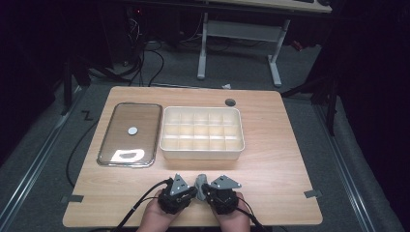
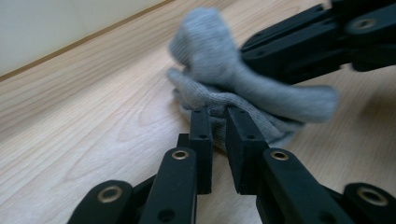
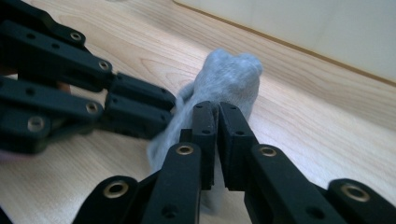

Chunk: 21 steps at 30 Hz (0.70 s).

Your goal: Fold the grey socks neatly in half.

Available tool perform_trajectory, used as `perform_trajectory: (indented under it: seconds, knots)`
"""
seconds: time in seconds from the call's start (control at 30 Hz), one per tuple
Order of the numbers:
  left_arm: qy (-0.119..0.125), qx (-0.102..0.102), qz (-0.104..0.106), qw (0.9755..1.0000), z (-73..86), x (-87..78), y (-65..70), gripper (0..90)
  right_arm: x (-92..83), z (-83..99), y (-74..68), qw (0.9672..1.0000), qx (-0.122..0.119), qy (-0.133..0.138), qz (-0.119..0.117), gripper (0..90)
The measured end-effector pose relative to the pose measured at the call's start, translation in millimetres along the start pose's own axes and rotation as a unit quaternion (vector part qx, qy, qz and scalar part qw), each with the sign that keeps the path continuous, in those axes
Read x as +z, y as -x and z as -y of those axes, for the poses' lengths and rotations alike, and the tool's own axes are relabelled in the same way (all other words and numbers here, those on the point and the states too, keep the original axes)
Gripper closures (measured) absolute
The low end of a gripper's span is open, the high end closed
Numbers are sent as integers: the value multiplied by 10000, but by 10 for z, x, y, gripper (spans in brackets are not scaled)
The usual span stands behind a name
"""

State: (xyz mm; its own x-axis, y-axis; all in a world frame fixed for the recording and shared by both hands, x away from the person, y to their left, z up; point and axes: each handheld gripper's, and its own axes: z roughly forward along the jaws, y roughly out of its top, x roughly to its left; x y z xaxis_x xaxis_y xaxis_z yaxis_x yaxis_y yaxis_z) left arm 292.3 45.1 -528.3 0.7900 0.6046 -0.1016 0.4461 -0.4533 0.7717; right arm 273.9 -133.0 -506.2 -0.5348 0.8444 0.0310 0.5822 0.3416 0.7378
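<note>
Down at the near edge of the table point(image 1: 270, 193), both claws are locked on one small grey sock point(image 1: 201, 181), and it's a two-handed job. Look at the right gripper point(image 1: 207, 191) first: its jaws are clamped tight, pinching a fold of the knit, with the cloth bunching up above the tips in the right gripper view point(image 3: 229, 79). Across from it, the left gripper point(image 1: 193, 191) has its jaws nipping the sock's lower edge point(image 2: 219, 114), a sliver of fabric wedged between the pads, gap narrow. That one reads as grasping too, though less firmly.

Why both? My read is that one claw anchors the sock while the other takes a second hold, so the fabric can be folded or bundled rather than dragged about. Held between two grips that face each other, the sock humps up off the wood instead of lying flat.

Moving outward: the person's hands come in from the near side, cables trailing back. Further off, a white compartment box point(image 1: 201, 153) sits mid-table, its cells looking bare from the high view, and just to its left lies its clear lid point(image 1: 129, 116), flat and apart from the box. Lid off and parked aside suggests the box is waiting for the sock.
</note>
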Motion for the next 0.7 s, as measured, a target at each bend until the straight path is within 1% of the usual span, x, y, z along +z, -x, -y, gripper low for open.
perform_trajectory:
  seconds: [0.1, 0.13, 0.2, 0.23, 0.33, 0.4, 0.43, 0.47, 0.57, 0.63, 0.7]
  knots:
    - [-30, 4, 130, 9999, -1, 11, 21, 837, 20, -37, -8, 10000, -37, -47, 21, 900]
    - [-48, 52, 146, 9999, 3, 17, 41, 847, 25, -42, -8, 10000, -64, -54, 13, 900]
    - [-84, 159, 106, 9998, 10, 25, 72, 848, 39, -35, -22, 9999, -125, -96, 45, 900]
    - [-92, 176, 104, 9997, 13, 22, 71, 847, 50, -25, -26, 9998, -154, -110, 49, 900]
    - [-116, 107, 164, 9997, 47, -4, 26, 827, 87, 22, -46, 9998, -175, -52, 62, 900]
    - [-116, 88, 109, 9998, 72, -39, 5, 808, 96, 47, -82, 9996, -256, 16, 69, 900]
    - [-92, 68, 58, 9999, 81, -65, -4, 798, 97, 56, -100, 9995, -298, 38, 67, 900]
    - [-19, 2, 5, 10000, 87, -104, -20, 789, 98, 64, -112, 9994, -331, 60, 59, 900]
    - [252, -137, -120, 9995, 79, -224, -53, 773, 101, 93, -140, 9992, -371, 146, 45, 900]
    - [352, -164, -161, 9991, 78, -292, -72, 774, 100, 105, -152, 9990, -416, 183, 25, 900]
    - [437, -196, -252, 9985, 74, -332, -88, 787, 102, 108, -149, 9990, -406, 201, 4, 900]
